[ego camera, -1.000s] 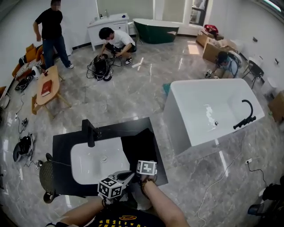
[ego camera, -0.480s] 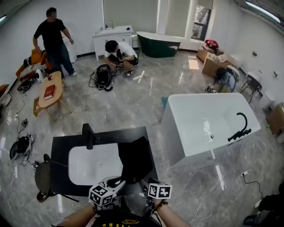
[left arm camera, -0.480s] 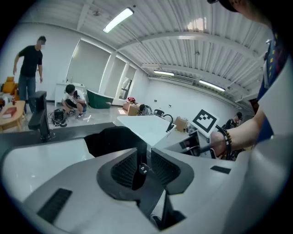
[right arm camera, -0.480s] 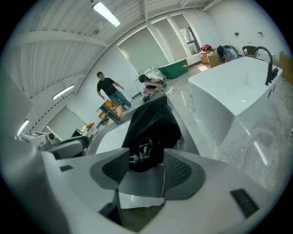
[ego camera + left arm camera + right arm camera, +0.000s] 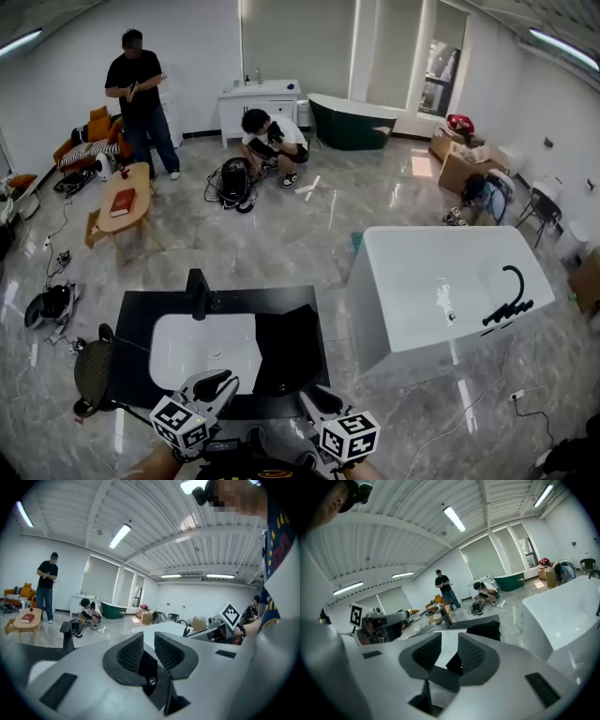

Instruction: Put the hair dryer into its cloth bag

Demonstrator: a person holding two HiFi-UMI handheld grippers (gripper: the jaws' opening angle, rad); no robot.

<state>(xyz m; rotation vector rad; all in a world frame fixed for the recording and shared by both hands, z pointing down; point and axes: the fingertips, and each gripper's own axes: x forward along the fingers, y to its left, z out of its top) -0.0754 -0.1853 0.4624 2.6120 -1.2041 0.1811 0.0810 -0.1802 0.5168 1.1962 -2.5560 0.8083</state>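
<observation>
Left claw (image 5: 149, 641): pads a narrow gap apart, nothing between them. It's held up over the near edge of the desk (image 5: 131, 314), not touching the bag.
Right claw (image 5: 450, 643): jaws closing right now and the gap is empty. It's also up at the near edge, clear of the bag.
Cloth bag (image 5: 289, 342): black and slumped on the desk, just right of the sink (image 5: 161, 330).
Hair dryer: we can't spot it in any view. We guess it's inside the bag, unconfirmed.
Stage: we read this as the end or a pause, since neither claw holds anything.
Bag mouth: we can't tell whether it's drawn shut.
Risk 1: if the mouth is loose, a lift from the wrong end could tip the dryer back out onto the desk or into the sink.
Risk 2: a cord could be trailing outside the bag. We see none, but black on black hides it, and a claw could snag it.
Risk 3: the bag lies close to the sink rim, so a careless nudge from the right could slide it in toward the faucet (image 5: 198, 292).
Risk 4: a pinch on cloth alone could slip, since thin fabric bunches and the weight inside pulls free.
</observation>
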